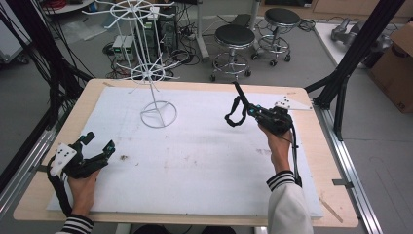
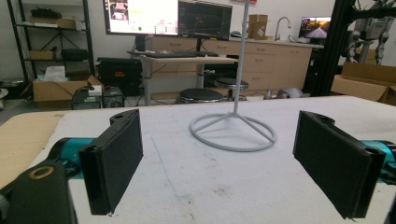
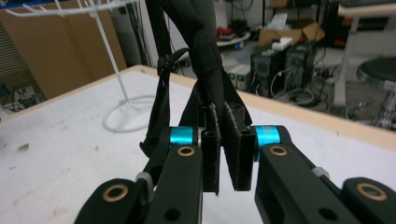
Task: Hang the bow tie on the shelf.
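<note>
I have the left gripper [image 1: 100, 142] resting lower left, jaws released and empty. Centre right, my right gripper [image 1: 242, 108] is clenched on a black strap [image 1: 235, 116], lifted clear of the white mat [image 1: 204, 156]. I judge this the carry; next I must loop it over an arm of the wire rack [image 1: 146, 68], upper left. Open mat lies between, table edge [image 1: 311, 131] well right
</note>
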